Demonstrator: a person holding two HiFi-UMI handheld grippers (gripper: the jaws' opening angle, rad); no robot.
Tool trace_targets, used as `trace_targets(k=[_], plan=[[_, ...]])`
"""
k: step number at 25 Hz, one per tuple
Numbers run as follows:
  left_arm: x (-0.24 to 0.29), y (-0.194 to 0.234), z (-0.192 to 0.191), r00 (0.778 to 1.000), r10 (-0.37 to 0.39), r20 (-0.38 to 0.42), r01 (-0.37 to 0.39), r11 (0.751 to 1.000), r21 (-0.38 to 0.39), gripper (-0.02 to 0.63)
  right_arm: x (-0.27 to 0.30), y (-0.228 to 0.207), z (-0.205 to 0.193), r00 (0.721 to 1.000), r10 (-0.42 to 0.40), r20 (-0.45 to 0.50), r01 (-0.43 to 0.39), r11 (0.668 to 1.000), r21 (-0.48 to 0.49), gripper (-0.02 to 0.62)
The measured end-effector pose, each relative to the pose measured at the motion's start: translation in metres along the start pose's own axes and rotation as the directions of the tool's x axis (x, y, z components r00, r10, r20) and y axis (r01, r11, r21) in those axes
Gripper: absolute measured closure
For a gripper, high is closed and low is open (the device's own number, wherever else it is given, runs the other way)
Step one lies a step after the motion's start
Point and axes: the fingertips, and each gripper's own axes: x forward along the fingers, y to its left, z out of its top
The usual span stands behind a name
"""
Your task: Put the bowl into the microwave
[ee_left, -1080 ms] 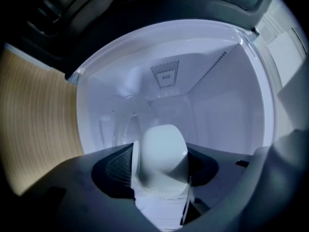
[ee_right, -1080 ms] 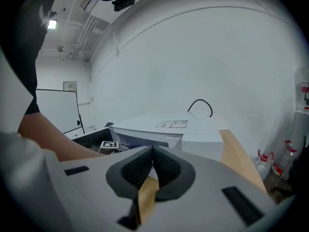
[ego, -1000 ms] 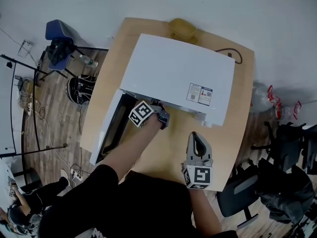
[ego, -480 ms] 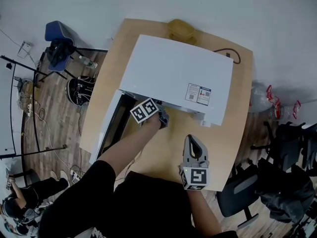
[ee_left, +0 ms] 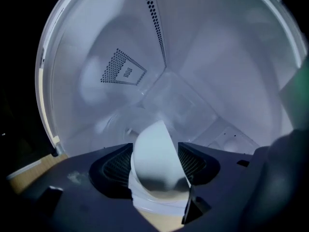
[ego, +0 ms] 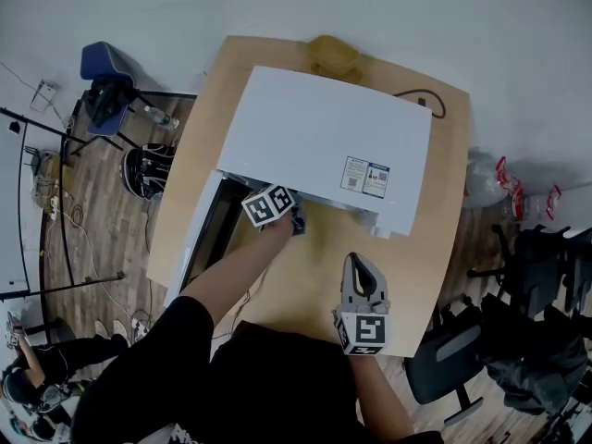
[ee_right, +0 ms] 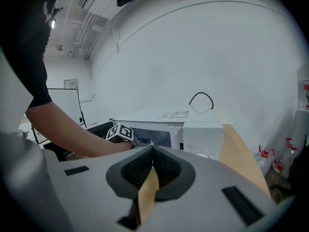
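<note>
Two jaws of your left gripper [ee_left: 157, 161] opening, white bowl [ee_left: 155, 151] tilted between them, pads against its sides, inside the microwave [ego: 324, 141], your right gripper [ego: 360, 265] closed and empty, above the table [ego: 421, 248].

Black T-shirt [ego: 277, 387]; grey right gripper [ego: 359, 265]; black-white marker cube [ego: 366, 331].

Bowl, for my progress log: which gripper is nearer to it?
Left. The left gripper has the bowl between its opening jaws, inside the microwave; the right gripper hangs shut over the table, outside the microwave.
</note>
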Motion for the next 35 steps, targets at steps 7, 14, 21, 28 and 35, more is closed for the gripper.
trace_targets(k=[7,14,21,28,35], plan=[[-0.001,0.004,0.003,1.000,0.003,0.001,-0.003,0.998,0.068,0.316,0.002,-0.002,-0.004,1.000,0.002,-0.014,-0.002,1.000,0.005,0.535],[-0.004,0.004,0.008,1.000,-0.003,0.002,0.003,0.994,0.108,0.284,0.003,0.005,-0.005,1.000,0.012,-0.020,-0.012,1.000,-0.001,0.535],[-0.008,0.009,0.006,1.000,0.009,-0.018,-0.007,0.994,0.110,0.272,0.003,0.017,-0.007,0.999,0.029,-0.027,-0.029,1.000,-0.003,0.535],[-0.013,0.009,0.002,0.999,-0.013,-0.046,0.019,0.990,0.142,0.268,-0.001,0.023,-0.009,0.999,0.028,-0.030,-0.028,1.000,-0.004,0.535],[-0.010,0.008,-0.002,0.999,0.016,-0.051,-0.005,0.978,0.209,0.262,-0.003,0.026,-0.012,0.999,0.026,-0.035,-0.026,1.000,0.002,0.535]])
